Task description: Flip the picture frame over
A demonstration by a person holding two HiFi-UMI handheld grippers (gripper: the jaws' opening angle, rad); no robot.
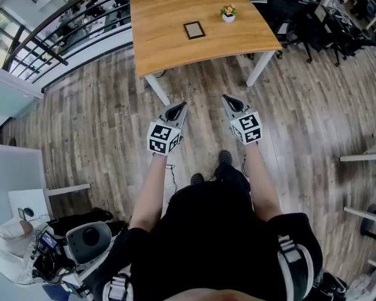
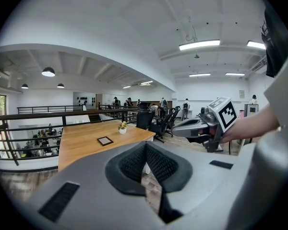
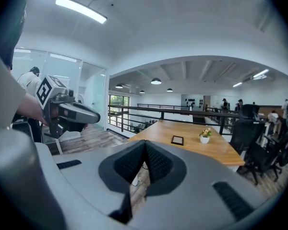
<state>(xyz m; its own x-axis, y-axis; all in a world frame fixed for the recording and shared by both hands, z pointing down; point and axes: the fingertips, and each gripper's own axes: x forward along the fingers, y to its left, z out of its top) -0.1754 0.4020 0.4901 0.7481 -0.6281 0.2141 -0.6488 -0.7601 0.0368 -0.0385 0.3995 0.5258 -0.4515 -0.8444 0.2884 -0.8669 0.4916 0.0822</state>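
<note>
Picture frame (image 1: 194, 29) flat on table (image 1: 166, 46), near flowerpot (image 1: 228, 14)

You stand on a wood-plank floor (image 1: 94, 124), holding the left gripper (image 1: 182, 105) and the right gripper (image 1: 227, 98) side by side before you, jaws pressed together, short of a wooden table (image 1: 169, 11). On it a small dark picture frame (image 1: 193, 29) lies flat near a potted flower (image 1: 228, 12).

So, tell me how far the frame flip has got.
Nothing looks done: the picture frame lies flat on the table near the flower pot. In hand: nothing; the left gripper and right gripper are shut, empty, over the floor short of the table. Left: reach it, grip it, turn it over.
</note>
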